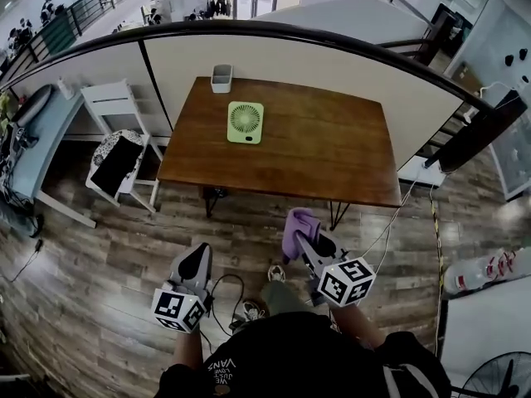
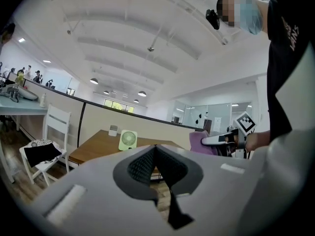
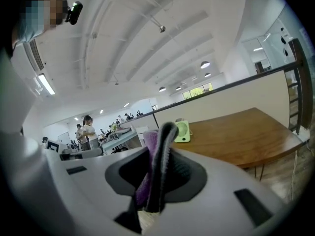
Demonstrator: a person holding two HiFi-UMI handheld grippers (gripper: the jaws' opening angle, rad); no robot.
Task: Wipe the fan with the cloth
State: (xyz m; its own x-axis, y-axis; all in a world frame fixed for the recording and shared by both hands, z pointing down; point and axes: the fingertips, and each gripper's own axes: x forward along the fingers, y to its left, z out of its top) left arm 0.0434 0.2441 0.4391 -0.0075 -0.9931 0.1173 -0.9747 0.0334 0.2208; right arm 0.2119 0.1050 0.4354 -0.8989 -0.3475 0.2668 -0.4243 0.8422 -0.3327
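Observation:
A small light-green fan stands on the brown wooden table, toward its far left; it also shows as the fan and the fan. My right gripper is held over the floor short of the table's near edge, shut on a purple cloth; the cloth sticks out between its jaws. My left gripper is lower left over the floor, its jaws shut with nothing between them. From the left gripper I see the cloth held out at the right.
A small white container stands at the table's far edge behind the fan. A white chair with a dark item on it is left of the table. A low partition wall runs behind. Cables cross the wood floor.

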